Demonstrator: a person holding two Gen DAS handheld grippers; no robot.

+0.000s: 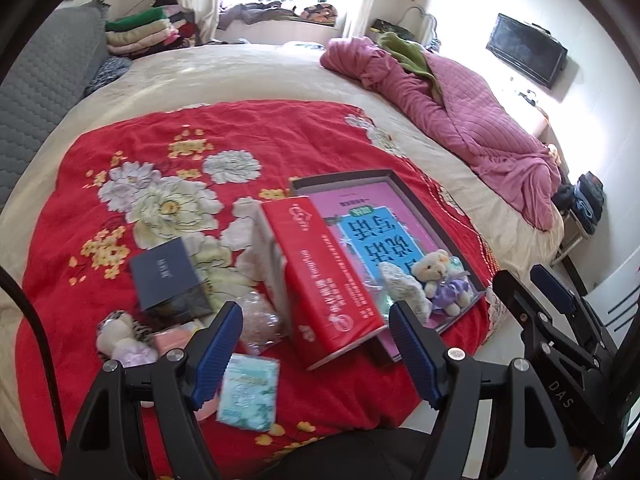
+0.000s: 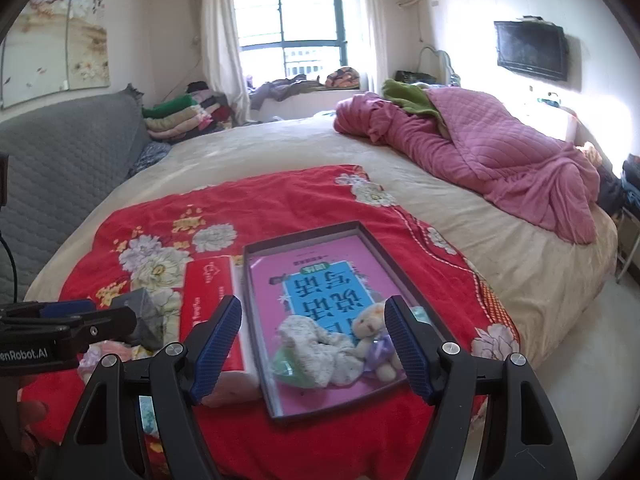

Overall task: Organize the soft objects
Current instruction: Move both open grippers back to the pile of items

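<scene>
1. Bed (image 2: pixel 280 152): cream sheet beneath crumpled red floral blanket (image 2: pixel 280 200).
2. Shallow rectangular tray (image 2: pixel 362 227): ahead of right gripper (image 2: pixel 314 344); holds fuzzy teddy bear (image 2: pixel 370 322), speckled cloth (image 2: pixel 320 350).
3. Left gripper (image 1: pixel 316 344), right gripper: ribbed blue pads apart, empty.

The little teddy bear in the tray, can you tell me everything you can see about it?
The teddy bear is small and fluffy, cream-white, with round ears, dark eyes and a dark nose. It wears a shiny lilac dress. It lies on its back at the near end of the dark-rimmed tray, on the pink printed bottom. A speckled white cloth rests against one side of it. No gripper touches it.
</scene>
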